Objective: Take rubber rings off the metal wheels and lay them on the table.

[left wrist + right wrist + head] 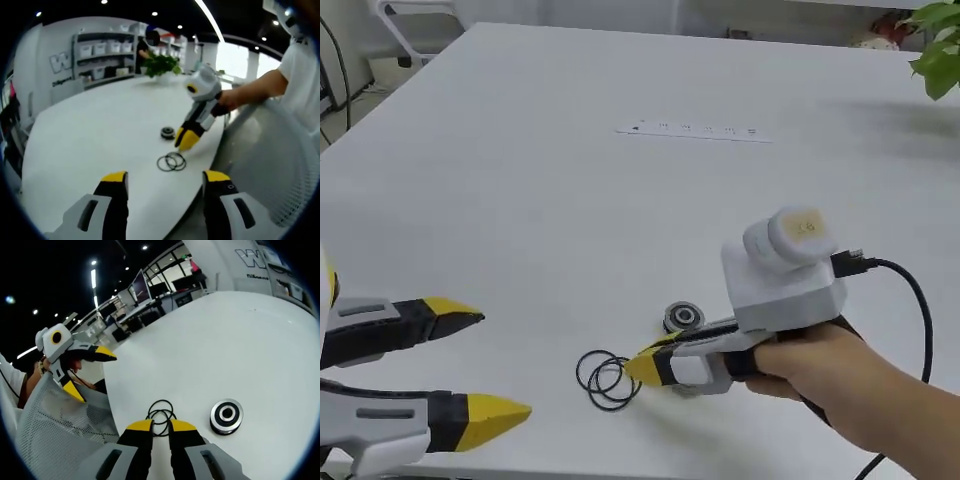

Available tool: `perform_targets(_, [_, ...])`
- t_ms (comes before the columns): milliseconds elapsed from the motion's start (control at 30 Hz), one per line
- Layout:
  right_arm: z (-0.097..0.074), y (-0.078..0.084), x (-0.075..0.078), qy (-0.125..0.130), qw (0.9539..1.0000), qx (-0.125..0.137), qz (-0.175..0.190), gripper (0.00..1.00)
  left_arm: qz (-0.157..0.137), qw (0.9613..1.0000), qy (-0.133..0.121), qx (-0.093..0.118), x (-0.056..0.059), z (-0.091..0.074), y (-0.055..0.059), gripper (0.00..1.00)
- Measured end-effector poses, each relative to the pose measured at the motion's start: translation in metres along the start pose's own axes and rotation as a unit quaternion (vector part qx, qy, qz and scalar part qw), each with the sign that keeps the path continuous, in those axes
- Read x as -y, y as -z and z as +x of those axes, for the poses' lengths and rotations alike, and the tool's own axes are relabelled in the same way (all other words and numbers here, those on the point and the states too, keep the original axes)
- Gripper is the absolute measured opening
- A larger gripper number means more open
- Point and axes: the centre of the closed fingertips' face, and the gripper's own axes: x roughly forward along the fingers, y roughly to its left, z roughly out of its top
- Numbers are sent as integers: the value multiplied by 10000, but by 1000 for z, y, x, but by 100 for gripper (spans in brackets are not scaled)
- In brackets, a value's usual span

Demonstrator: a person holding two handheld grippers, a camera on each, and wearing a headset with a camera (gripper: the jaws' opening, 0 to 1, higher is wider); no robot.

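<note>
Three thin black rubber rings (607, 378) lie overlapping on the white table (620, 200); they also show as rings (171, 161) and rings (161, 416). A small metal wheel (683, 317) lies flat just behind them, seen too as wheel (226, 415) and wheel (167, 132). My right gripper (642, 369), held in a hand, rests its yellow tips at the rings' right edge. Its jaws stand a narrow gap apart, and the rings' near edge lies in that gap (161, 426). My left gripper (475, 365) hovers wide open at the near left, empty (165, 177).
A white power strip (692, 130) lies far back at the table's middle. A green plant (940, 50) stands at the far right corner. A mesh chair back (55, 430) sits by the near table edge. A black cable (910, 300) trails from the right gripper.
</note>
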Motion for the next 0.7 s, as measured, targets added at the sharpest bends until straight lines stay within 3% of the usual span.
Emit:
perform_targets(267, [-7,-11,-2,17,9981,129,-608,17,71,10000,-22,15,-7,-4,-6,62])
perform_targets(433, [-13,-18,3,51,9974,266,-662,20,202,9998,-33,10,-14,-5,-15,62])
perform_targets(700, [-27,-29,21,272,9969,551,-495,22,543,9984,-9,173,-23,-1,-47,62])
